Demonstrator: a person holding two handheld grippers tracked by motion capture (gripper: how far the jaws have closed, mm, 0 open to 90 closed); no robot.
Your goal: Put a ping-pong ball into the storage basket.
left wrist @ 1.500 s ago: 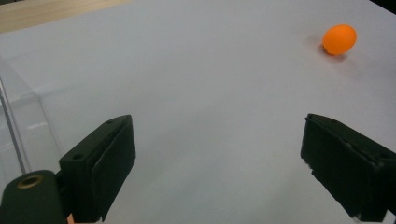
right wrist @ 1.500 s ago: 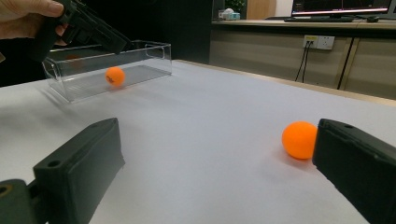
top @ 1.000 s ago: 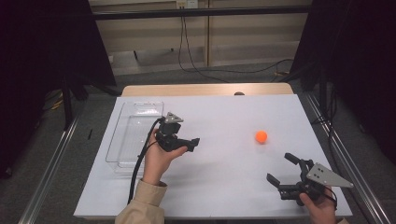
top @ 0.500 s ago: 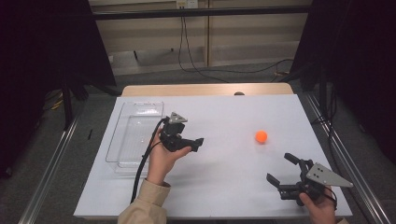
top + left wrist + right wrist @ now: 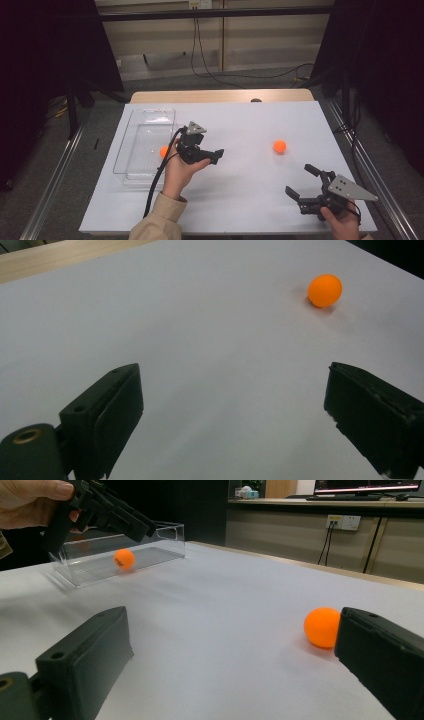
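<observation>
We hold our left gripper mid-frame, jaws wide and empty, beside the clear plastic rectangular tray containing one small orange ball. Our right gripper, lower right, gapes wide too; another small orange ball lies right of centre on the white table.

The desk has a matt white, paper-like cover, with bare wood at its far edge. The tray is clear, glossy plastic. Both orange balls look smooth, probably plastic. The jaws are matt black.
</observation>
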